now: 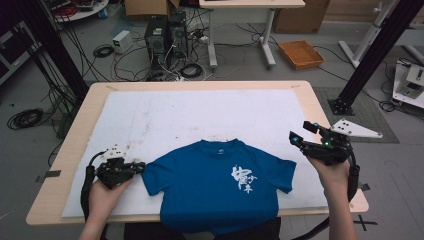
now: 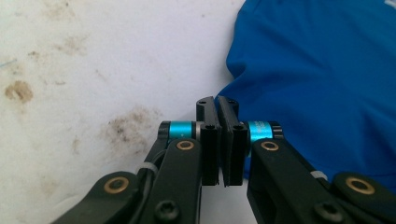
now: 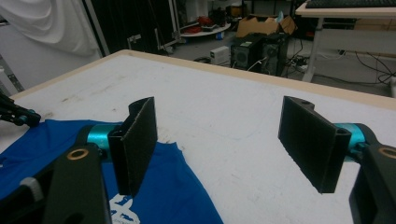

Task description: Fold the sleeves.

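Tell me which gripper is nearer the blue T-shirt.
Left. The left gripper is shut right at the blue T-shirt, at its sleeve edge. The right gripper, jaws open, hovers beyond the opposite sleeve.

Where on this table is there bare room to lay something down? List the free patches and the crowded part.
Free: the wide far stretch of the white mat, from the blue T-shirt collar to the far table edge, and the strip right of the shirt's sleeve. Crowded: the near edge, where the shirt lies, the left gripper shut at its sleeve and the right gripper open above the right corner.
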A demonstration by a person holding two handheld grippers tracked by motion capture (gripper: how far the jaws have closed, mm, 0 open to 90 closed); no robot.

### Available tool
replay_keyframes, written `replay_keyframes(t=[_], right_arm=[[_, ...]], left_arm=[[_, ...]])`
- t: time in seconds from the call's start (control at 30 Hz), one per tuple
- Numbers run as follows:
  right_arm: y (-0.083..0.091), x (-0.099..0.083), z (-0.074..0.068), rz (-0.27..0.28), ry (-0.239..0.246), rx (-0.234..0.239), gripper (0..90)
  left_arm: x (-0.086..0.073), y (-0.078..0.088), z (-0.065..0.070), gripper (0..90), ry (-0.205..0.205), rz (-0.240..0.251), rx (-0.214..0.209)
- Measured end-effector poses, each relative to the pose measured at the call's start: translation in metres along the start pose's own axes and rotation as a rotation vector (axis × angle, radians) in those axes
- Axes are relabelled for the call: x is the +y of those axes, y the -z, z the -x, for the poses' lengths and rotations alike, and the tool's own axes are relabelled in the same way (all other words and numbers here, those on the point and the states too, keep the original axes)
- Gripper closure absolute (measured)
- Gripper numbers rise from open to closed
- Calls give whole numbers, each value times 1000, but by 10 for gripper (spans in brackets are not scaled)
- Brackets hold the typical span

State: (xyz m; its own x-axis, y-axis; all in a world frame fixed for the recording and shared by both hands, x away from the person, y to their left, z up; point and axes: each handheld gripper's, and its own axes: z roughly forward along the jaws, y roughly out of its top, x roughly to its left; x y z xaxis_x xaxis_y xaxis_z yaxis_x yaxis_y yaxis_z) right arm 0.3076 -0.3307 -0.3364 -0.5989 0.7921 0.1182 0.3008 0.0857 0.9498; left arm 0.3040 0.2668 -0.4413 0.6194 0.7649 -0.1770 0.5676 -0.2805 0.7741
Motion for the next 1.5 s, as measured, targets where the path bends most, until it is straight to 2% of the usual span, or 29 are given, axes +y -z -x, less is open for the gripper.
replay_keyframes(t=[0.17,0.37,0.43,0.47,0.57,0.7,0.87,0.97,1.07,1.2,1.23,1.33,1.4,1.5], right_arm=[[2,0,1,7,-2,-3,281],[3,0,2,11,-11,-3,281],[2,0,2,11,-13,-2,282],[2,-1,2,11,-14,-1,281],[1,-1,2,9,-16,2,281],[1,-2,3,8,-16,0,281],[1,-3,4,6,-21,-1,282],[1,-3,5,4,-21,-4,281],[1,-4,5,3,-21,-5,281],[1,-5,6,1,-28,-11,282],[0,-6,7,0,-27,-14,282],[0,-8,9,-4,-34,-18,282],[0,-9,10,-6,-38,-21,282],[1,-9,11,-5,-39,-25,282]], left_arm=[[15,11,9,877,-14,43,-46],[38,15,28,877,39,51,-94],[41,15,31,878,48,50,-99],[47,13,38,878,68,48,-127],[53,5,48,878,97,50,-164],[60,-12,60,878,105,42,-205],[69,-34,75,878,142,53,-273],[71,-48,82,877,155,53,-283],[71,-63,88,877,146,40,-280],[69,-78,95,877,140,32,-311],[69,-80,96,874,126,36,-321],[69,-77,98,769,97,77,-331],[68,-69,96,697,92,109,-306],[60,-53,87,663,89,127,-264]])
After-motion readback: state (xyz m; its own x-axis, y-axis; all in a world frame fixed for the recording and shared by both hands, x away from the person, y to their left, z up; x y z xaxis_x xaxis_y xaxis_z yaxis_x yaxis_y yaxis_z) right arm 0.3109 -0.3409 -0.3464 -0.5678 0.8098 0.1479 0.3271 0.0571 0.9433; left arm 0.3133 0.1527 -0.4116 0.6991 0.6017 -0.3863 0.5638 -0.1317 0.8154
